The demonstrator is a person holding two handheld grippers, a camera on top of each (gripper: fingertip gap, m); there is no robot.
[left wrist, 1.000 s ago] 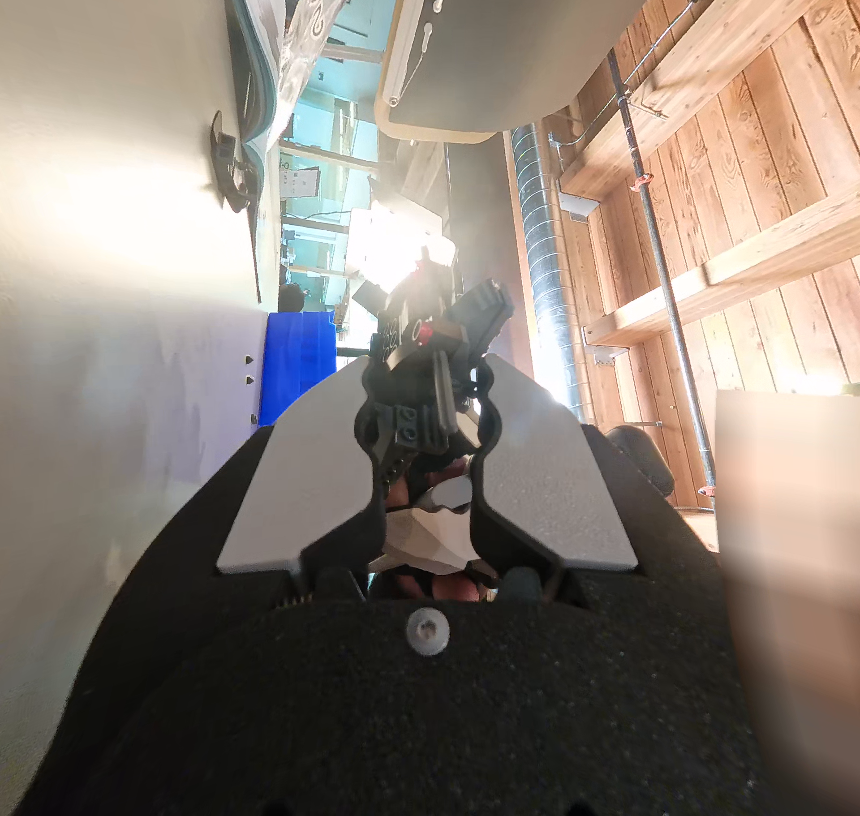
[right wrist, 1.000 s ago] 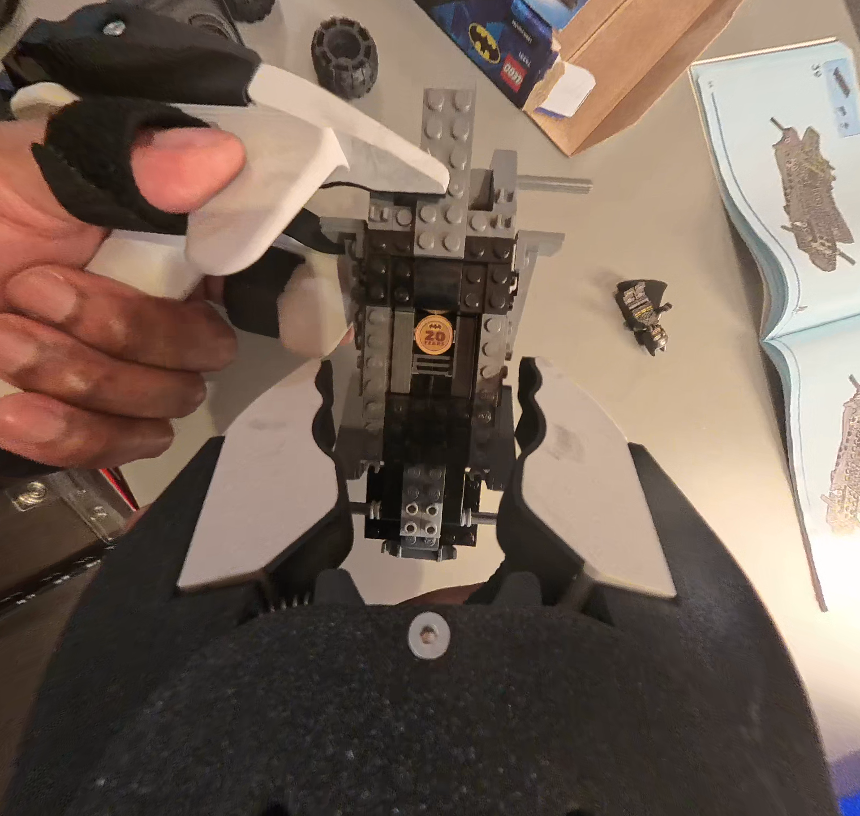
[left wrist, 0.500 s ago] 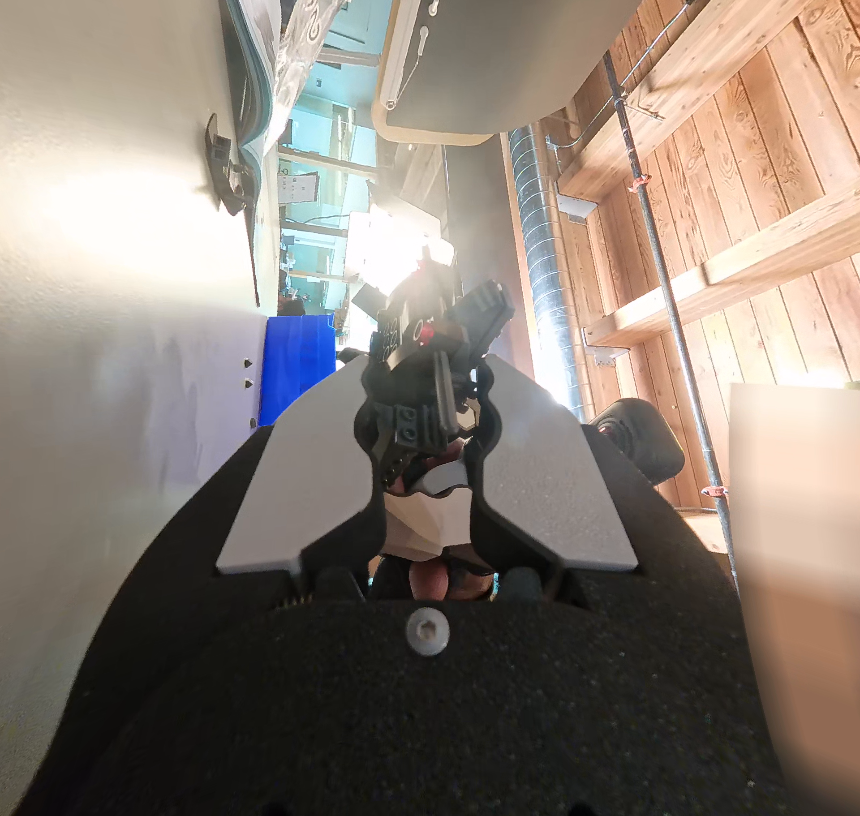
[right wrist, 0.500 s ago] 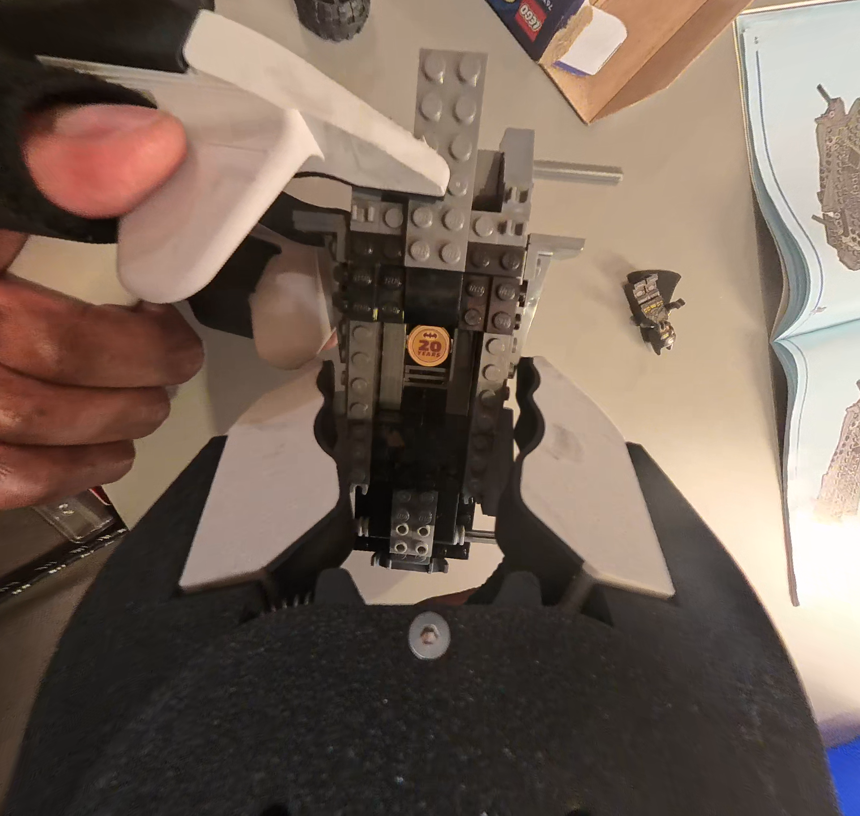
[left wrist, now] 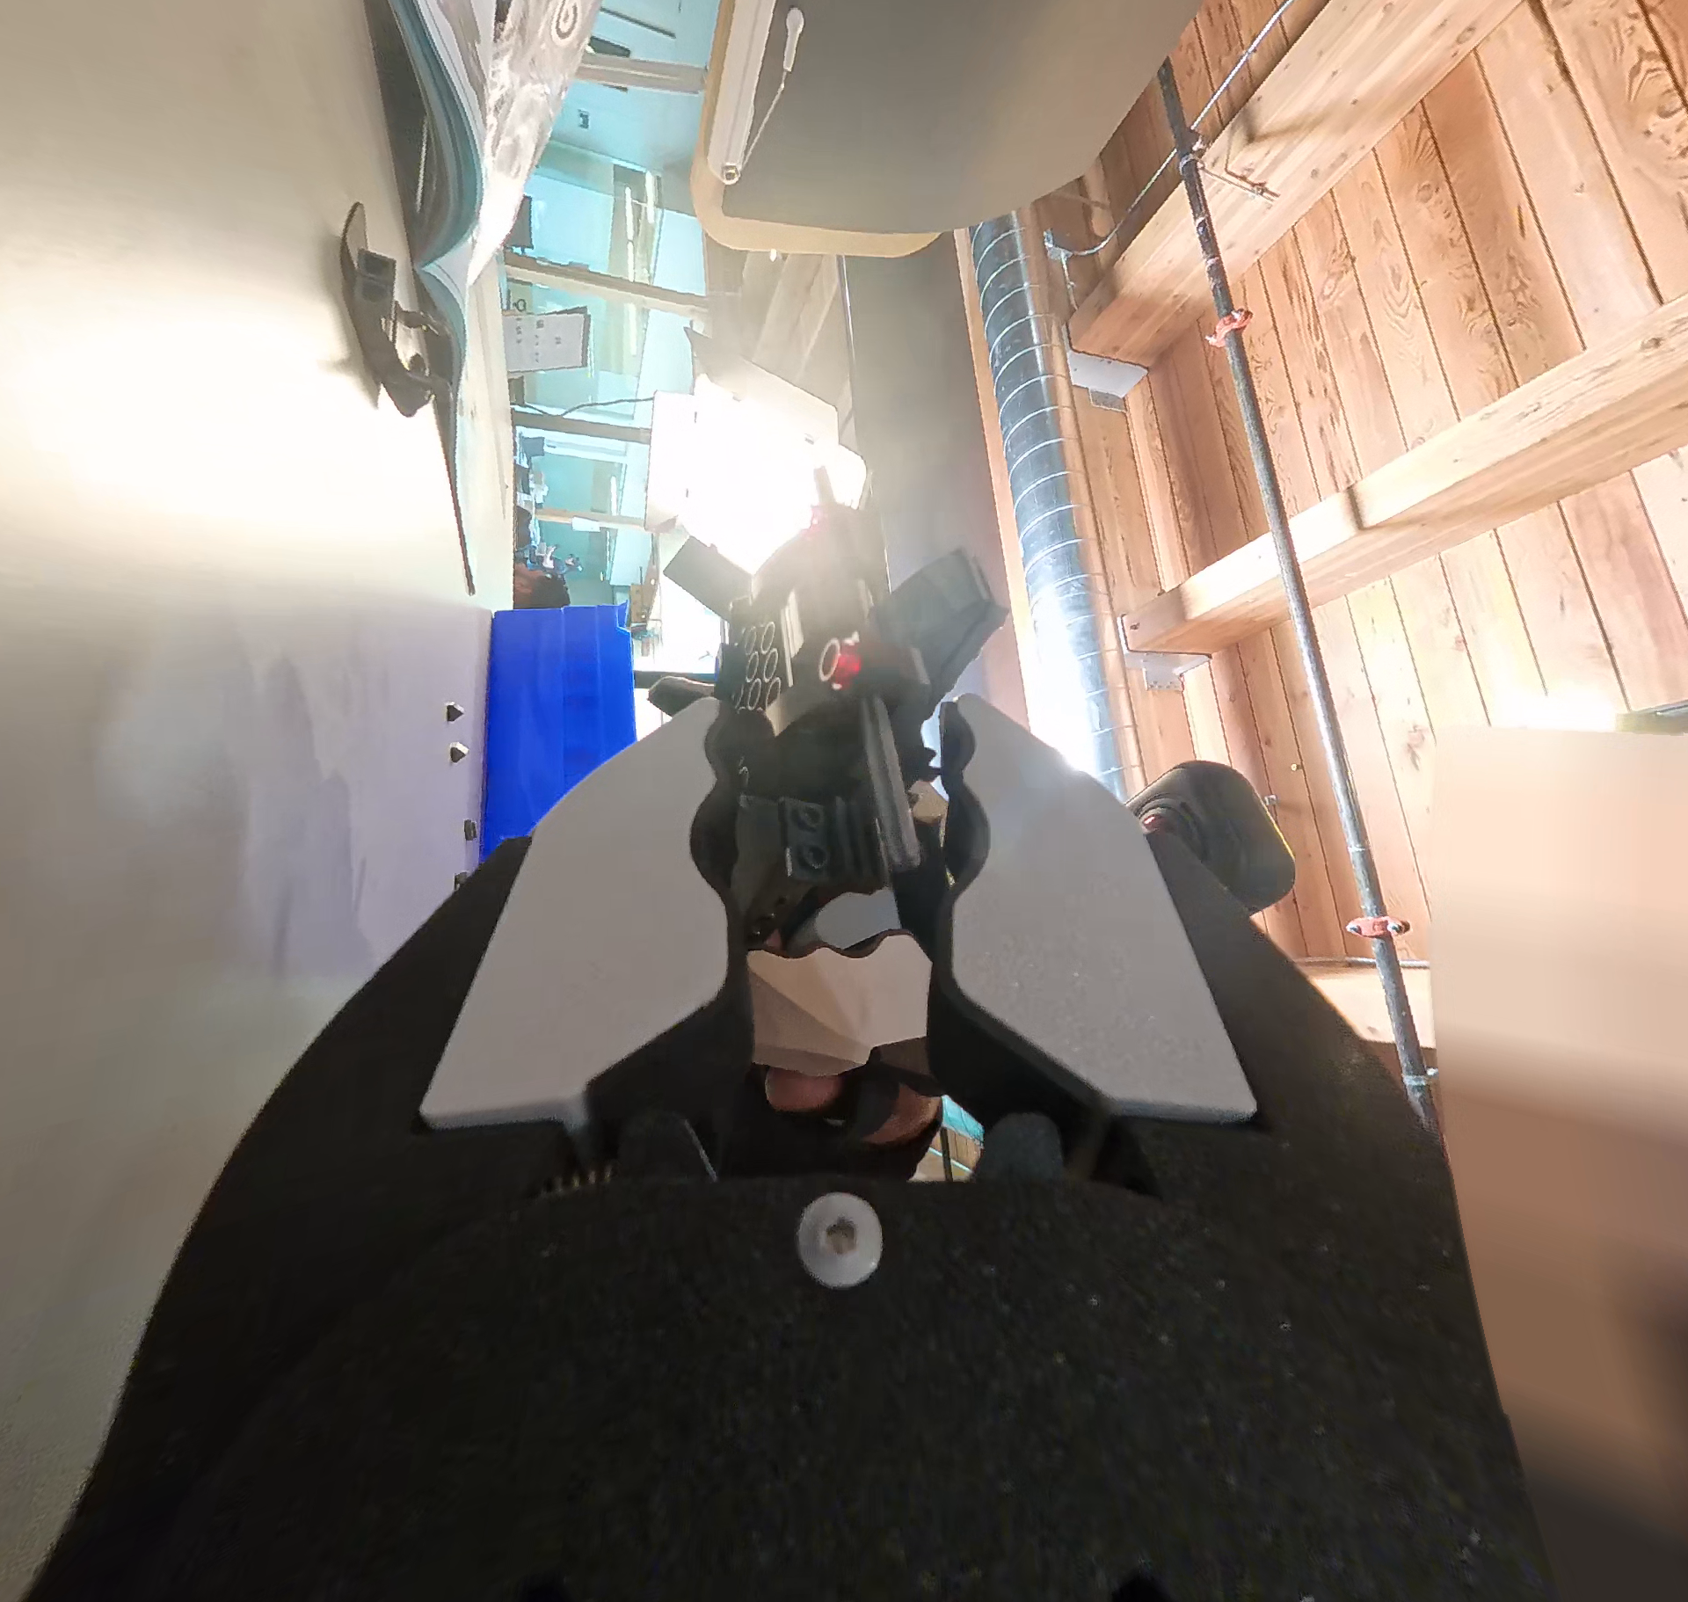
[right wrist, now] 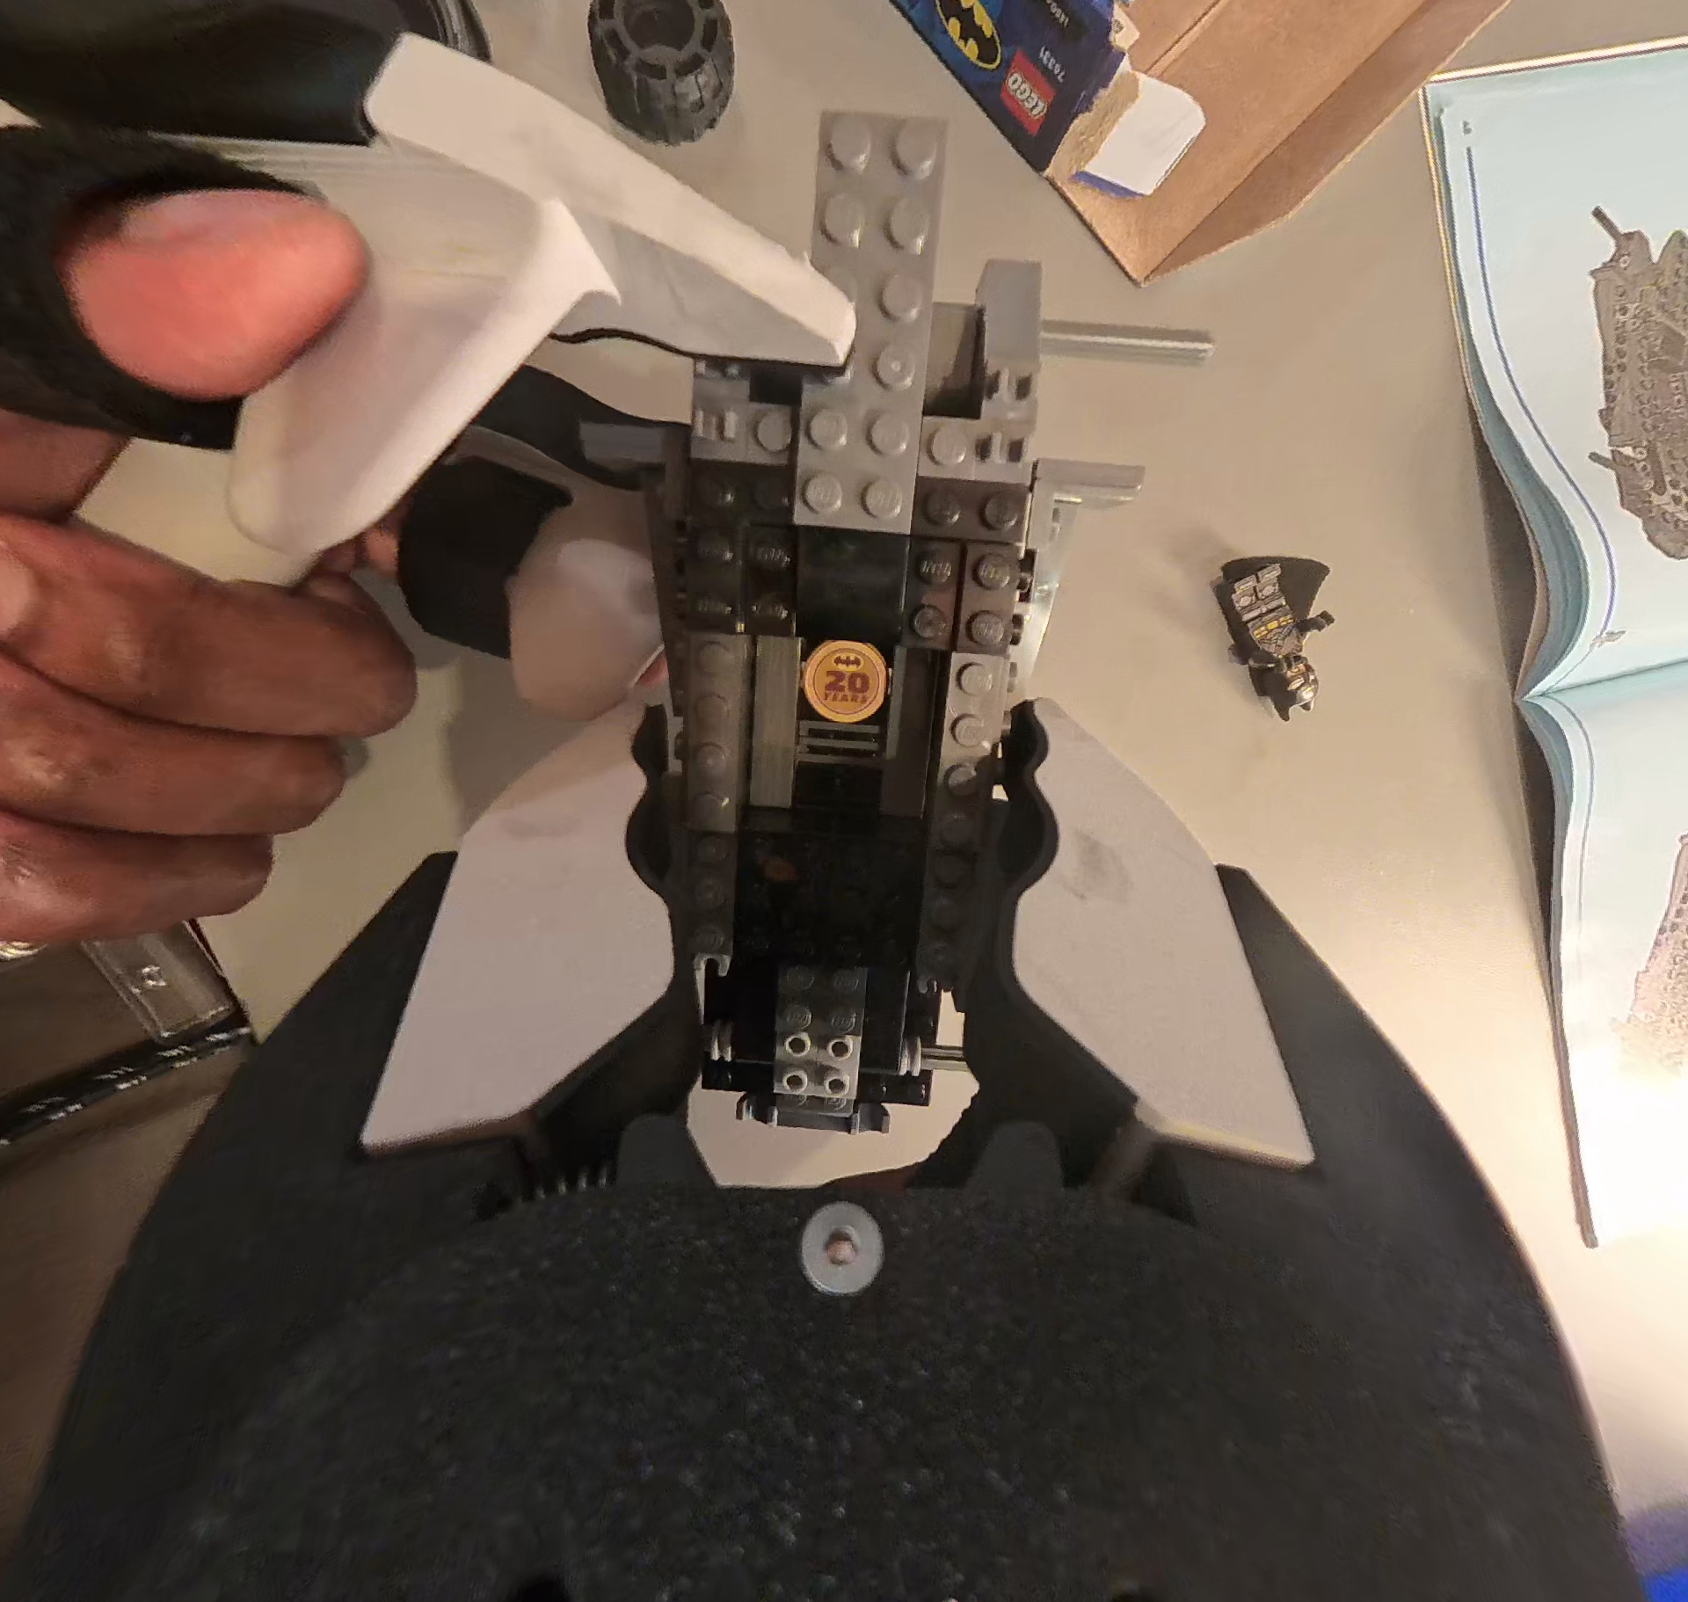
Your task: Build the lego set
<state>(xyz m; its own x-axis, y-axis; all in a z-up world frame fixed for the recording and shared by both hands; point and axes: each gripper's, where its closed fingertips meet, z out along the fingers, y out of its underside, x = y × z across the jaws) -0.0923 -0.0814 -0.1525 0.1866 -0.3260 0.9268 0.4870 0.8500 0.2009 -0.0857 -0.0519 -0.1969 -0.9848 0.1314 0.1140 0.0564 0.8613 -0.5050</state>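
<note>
A grey and black brick vehicle model point(right wrist: 840, 608) with a round gold tile on top is held above the table point(right wrist: 1279, 873). My right gripper point(right wrist: 836, 718) is shut on it, with its pads pressing on the model's left and right sides near its near end. My left gripper point(right wrist: 712, 489) comes in from the left and is shut on the model's far left part, one finger point(right wrist: 731, 297) above and one point(right wrist: 585, 635) below. In the left wrist view the dark model point(left wrist: 813, 736) sits between my left gripper's point(left wrist: 827, 718) pads.
On the table lie a black tyre point(right wrist: 662, 51), a blue box point(right wrist: 996, 14) in a cardboard box point(right wrist: 1279, 96), an open instruction booklet point(right wrist: 1598, 371) and a small dark minifigure point(right wrist: 1274, 635). A hand point(right wrist: 137, 645) holds the left gripper. A blue bin point(left wrist: 557, 718) is in the background. My hands' fingertips stand some 5 centimeters from each other. Between my right fingertips and the small dark minifigure point(right wrist: 1274, 635) there is roughly 12 centimeters.
My right gripper has slid forward along the model and its jaws have narrowed until the pads touch the sides. My left gripper has kept its hold on the model.
</note>
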